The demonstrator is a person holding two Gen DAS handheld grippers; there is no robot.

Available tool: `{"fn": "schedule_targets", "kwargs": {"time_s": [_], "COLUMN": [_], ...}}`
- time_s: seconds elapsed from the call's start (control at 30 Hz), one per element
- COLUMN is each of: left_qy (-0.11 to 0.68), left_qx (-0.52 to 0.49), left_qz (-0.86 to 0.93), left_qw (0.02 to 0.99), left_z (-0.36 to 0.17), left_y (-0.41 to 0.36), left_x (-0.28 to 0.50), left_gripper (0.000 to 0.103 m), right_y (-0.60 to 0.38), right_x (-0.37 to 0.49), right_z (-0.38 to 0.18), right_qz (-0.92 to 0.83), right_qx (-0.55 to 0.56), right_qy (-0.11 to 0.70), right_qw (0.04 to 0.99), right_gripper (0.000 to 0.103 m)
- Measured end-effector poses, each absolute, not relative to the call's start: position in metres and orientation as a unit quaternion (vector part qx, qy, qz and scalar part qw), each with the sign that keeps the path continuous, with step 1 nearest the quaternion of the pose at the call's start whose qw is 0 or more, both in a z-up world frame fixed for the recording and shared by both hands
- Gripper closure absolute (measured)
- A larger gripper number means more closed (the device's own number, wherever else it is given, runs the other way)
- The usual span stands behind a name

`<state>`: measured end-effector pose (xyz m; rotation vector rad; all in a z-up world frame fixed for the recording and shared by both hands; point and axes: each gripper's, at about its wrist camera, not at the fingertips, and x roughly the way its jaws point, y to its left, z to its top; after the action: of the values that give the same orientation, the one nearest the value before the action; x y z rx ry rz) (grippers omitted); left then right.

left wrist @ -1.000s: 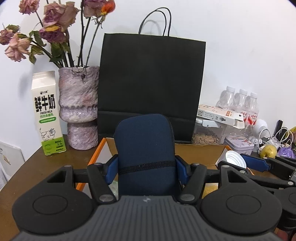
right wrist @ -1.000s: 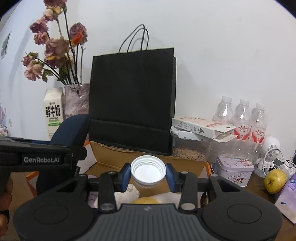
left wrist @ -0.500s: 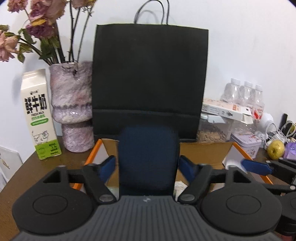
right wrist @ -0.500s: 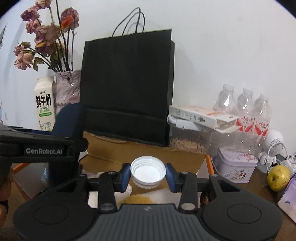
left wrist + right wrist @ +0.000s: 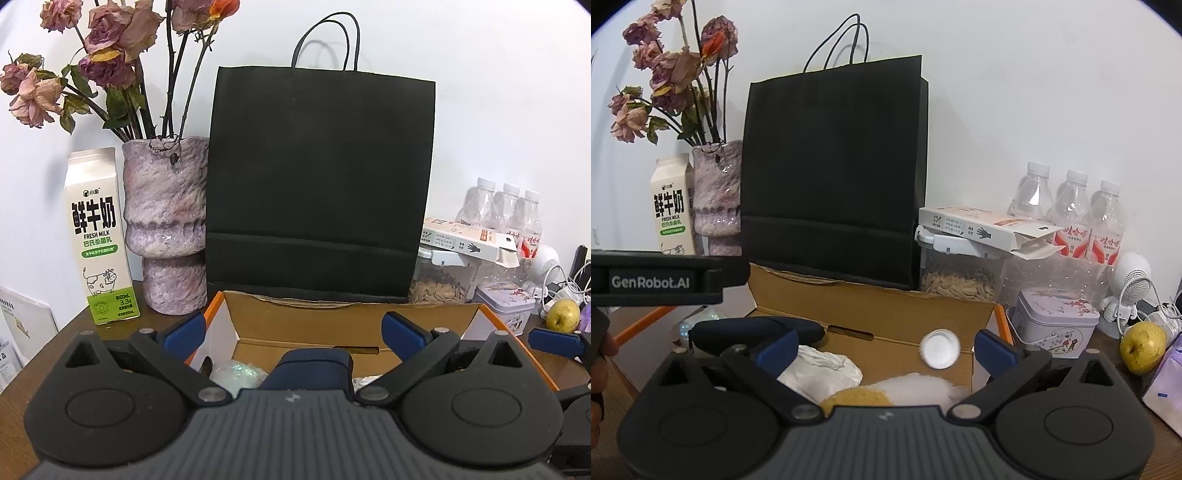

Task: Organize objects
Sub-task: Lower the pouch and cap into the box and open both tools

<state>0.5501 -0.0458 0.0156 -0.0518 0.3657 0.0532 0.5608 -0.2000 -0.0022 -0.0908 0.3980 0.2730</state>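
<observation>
Both grippers, left (image 5: 291, 330) and right (image 5: 884, 347), are opening with nothing between the jaws, pouch (image 5: 757, 332) and cap (image 5: 940, 349) dropping into the box (image 5: 871, 295) at lower centre; best withdraw straight up.

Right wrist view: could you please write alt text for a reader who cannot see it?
The right claw is opening above a cardboard box; a white cap, free between its fingers, is over the box. A dark blue pouch lies inside, and a black paper bag stands behind.
</observation>
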Motion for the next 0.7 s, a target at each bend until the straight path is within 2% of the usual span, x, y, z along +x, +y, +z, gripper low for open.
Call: {"fn": "schedule_targets", "kwargs": {"time_s": [0.7], "left_qy": [0.165], "left_qx": [-0.046], "left_qz": [0.029], "left_qw": [0.985], "left_z": [0.016], "left_y": [-0.039], "left_x": [0.5], "left_gripper": [0.0], "right_y": [-0.204], "right_x": [0.53], "right_z": [0.005], "right_qz": [0.136], "right_qx": [-0.049], "right_qy": [0.179], "right_qw": [0.973], "right_gripper": [0.001]}}
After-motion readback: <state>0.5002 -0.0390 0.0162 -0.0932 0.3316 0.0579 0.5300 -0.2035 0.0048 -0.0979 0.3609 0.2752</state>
